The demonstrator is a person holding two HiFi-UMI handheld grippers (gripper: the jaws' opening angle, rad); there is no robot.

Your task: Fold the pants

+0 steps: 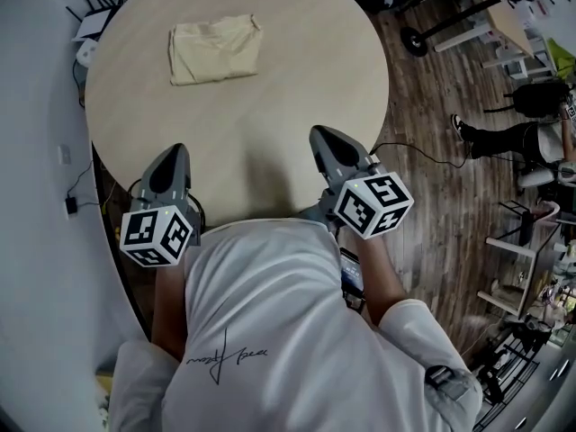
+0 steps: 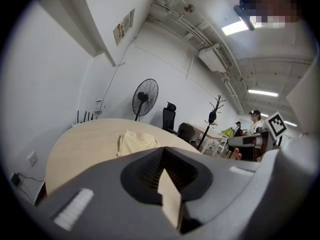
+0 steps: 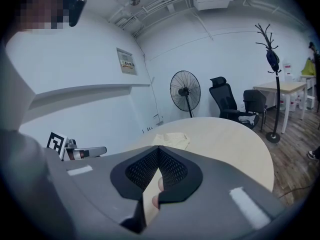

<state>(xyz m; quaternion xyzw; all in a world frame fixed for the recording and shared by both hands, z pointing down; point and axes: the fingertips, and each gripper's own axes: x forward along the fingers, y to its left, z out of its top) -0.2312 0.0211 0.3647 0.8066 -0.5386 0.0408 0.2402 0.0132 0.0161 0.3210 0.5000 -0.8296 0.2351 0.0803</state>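
The pants lie folded into a small beige rectangle on the far left part of the round wooden table. Both grippers hover over the table's near edge, well short of the pants and apart from them. My left gripper is shut with nothing between its jaws. My right gripper is shut and empty too. In the left gripper view the pants show beyond the closed jaws of the left gripper. The right gripper view has the pants just past the closed tips of the right gripper.
A white wall runs close along the table's left side, with cables and a socket low down. A standing fan, an office chair and a coat rack stand beyond the table. A scooter and another person are to the right.
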